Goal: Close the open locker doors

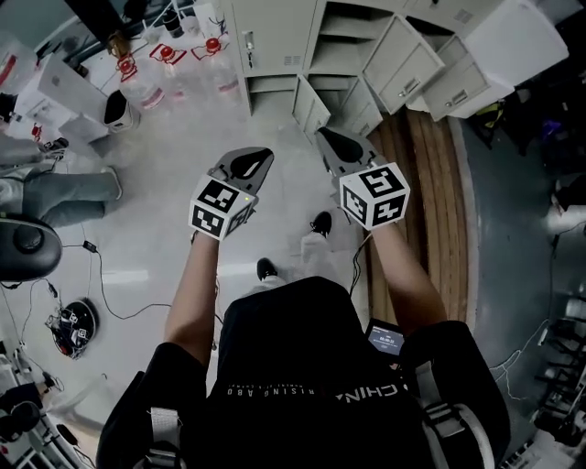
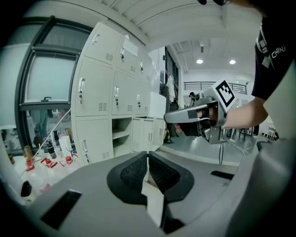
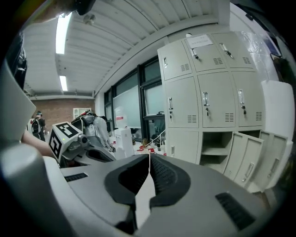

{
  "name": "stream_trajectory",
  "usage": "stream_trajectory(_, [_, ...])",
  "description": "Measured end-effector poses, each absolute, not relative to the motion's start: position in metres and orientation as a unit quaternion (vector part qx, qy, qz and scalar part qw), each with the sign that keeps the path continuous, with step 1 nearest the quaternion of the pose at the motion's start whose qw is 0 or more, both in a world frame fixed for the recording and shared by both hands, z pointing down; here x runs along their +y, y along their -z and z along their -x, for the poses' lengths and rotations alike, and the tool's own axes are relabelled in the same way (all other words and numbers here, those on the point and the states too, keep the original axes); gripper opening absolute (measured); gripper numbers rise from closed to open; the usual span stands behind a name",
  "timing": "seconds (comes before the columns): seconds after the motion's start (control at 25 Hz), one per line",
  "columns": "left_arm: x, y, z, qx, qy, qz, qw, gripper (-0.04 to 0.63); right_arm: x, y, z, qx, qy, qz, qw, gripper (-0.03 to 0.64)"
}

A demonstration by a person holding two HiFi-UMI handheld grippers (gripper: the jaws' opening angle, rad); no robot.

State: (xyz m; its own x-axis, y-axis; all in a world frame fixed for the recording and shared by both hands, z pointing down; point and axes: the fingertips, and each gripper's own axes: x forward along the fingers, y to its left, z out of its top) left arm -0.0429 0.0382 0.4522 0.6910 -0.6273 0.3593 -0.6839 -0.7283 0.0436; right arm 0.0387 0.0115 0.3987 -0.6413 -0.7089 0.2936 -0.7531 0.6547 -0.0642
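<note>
Lockers (image 1: 275,37) stood at the top of the head view, ahead of the person. Several doors (image 1: 407,69) in the lower rows hung open, with bare shelves (image 1: 343,27) showing behind them; the upper doors were closed. Both grippers pointed toward the lockers, well apart from them and touching nothing.

Left gripper (image 1: 264,156): jaws together, nothing between.
Right gripper (image 1: 325,137): jaws together, nothing between.

Bottles (image 1: 165,55) with red caps stood on the floor left of the lockers. A wooden strip (image 1: 430,183) ran along the floor at right.
</note>
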Motion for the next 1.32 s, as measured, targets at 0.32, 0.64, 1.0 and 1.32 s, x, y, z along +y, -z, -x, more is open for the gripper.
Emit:
stream_trajectory(0.32, [0.094, -0.446, 0.021, -0.374, -0.091, -0.918, 0.098, 0.026, 0.068, -0.411, -0.085, -0.886, -0.114, -0.432, 0.124, 0.032])
stream_trajectory(0.64, [0.111, -0.436, -0.051, -0.385, -0.077, -0.915, 0.094, 0.026, 0.091, -0.398, -0.158, -0.88, -0.109, -0.449, 0.109, 0.032])
stream_trajectory(1.0, [0.107, -0.414, -0.099, -0.378, -0.071, -0.919, 0.09, 0.025, 0.086, -0.395, -0.199, -0.878, -0.097, -0.452, 0.127, 0.032])
stream_trajectory(1.32, [0.097, -0.412, -0.112, -0.35, -0.089, -0.931, 0.055, 0.023, 0.069, -0.381, -0.192, -0.887, -0.095, -0.439, 0.107, 0.032])
